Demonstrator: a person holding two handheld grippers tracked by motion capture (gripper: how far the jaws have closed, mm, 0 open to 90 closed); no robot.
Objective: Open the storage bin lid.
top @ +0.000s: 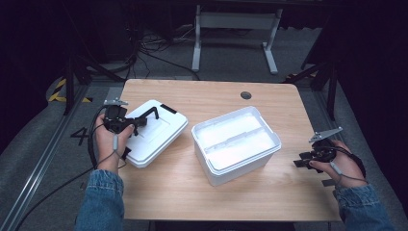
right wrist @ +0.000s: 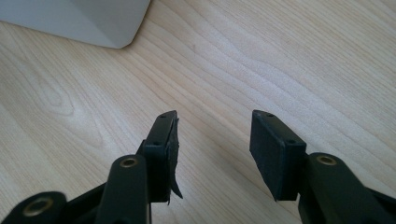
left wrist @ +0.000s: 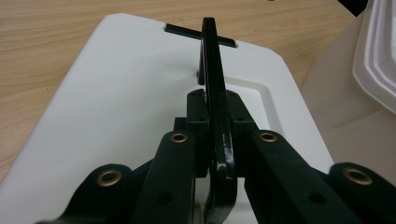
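The one readable sign is a large dark numeral "4" [top: 80, 136] marked on the grey floor [top: 43, 144], just off the left edge of the desk [top: 202, 96]. Farther back from that same desk edge, yellow-and-black hazard striping [top: 60, 91] lies on the floor; it carries no lettering.
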